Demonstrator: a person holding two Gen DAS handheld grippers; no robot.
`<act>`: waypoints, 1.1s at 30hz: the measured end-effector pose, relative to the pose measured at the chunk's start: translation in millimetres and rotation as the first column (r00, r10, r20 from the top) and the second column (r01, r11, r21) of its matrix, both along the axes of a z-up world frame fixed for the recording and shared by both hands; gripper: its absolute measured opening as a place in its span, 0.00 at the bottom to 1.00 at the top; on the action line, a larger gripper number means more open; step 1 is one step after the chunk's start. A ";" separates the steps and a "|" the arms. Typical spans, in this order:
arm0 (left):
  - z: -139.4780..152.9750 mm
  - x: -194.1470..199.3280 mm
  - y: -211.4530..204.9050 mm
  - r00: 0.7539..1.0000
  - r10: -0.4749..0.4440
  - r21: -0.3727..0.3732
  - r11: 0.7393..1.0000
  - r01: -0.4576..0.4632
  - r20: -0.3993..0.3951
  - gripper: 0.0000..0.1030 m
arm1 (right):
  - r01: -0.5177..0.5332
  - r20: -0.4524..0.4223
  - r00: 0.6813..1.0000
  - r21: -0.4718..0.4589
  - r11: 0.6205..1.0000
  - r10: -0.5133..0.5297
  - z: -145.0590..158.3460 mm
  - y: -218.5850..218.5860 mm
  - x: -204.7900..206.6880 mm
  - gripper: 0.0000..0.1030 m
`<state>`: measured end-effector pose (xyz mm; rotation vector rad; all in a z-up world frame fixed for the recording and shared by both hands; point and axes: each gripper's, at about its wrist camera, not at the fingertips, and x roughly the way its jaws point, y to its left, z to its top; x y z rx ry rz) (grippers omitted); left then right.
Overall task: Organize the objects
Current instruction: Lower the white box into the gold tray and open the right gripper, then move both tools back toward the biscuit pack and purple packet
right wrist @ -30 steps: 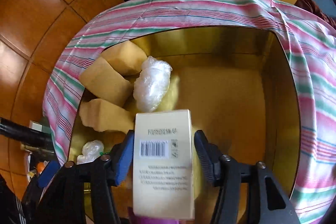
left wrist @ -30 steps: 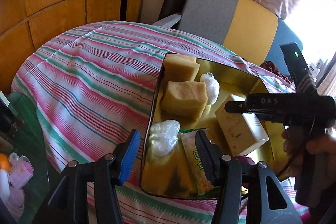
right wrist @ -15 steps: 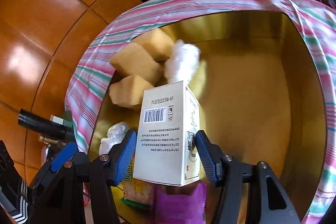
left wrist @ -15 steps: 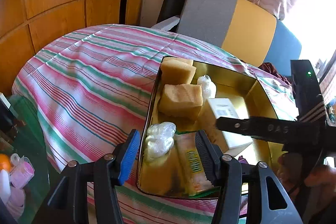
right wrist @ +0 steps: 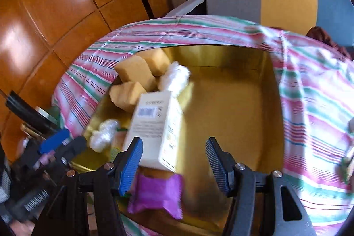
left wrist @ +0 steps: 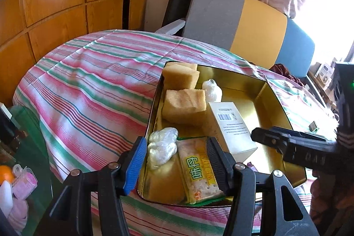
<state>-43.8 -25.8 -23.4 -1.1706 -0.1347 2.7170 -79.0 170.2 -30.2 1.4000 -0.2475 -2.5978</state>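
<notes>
A gold tin tray (left wrist: 268, 101) (right wrist: 232, 103) sits on the striped cloth. In it lie yellow sponge blocks (left wrist: 183, 101) (right wrist: 135, 72), white plastic wads (left wrist: 162, 145) (right wrist: 177, 76), a cracker packet (left wrist: 199, 167), a purple packet (right wrist: 157, 194) and a cream carton (left wrist: 232, 127) (right wrist: 156, 125). My left gripper (left wrist: 177, 163) is open and empty above the tray's near end. My right gripper (right wrist: 173, 163) is open; the carton lies free just ahead of its left finger. The right gripper's body also shows in the left wrist view (left wrist: 294, 145).
The striped cloth (left wrist: 88, 90) covers the round table. A grey, yellow and blue sofa (left wrist: 243, 21) stands behind it, with orange wood panels (left wrist: 55, 3) on the left. Small items (left wrist: 13, 178) lie low at the left edge.
My right gripper opened and let go of the cream carton, which now rests in the tray beside the sponges. The right gripper pulled back. My left gripper stayed open and nearly still.
</notes>
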 end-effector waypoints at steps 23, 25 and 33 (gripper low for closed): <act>12.7 20.8 62.5 0.987 -0.155 -0.077 0.985 0.151 -0.044 0.56 | 0.283 -0.018 0.958 0.199 0.938 -0.286 9.4 162.4 85.0 0.58; 14.6 21.6 71.2 0.983 -0.176 -0.085 0.981 0.172 -0.045 0.56 | 0.315 -0.017 0.948 0.215 0.924 -0.319 11.6 181.1 91.3 0.58; 22.3 23.0 114.0 0.958 -0.281 -0.110 0.955 0.274 -0.052 0.56 | 0.465 -0.034 0.878 0.296 0.834 -0.478 22.2 265.0 121.7 0.58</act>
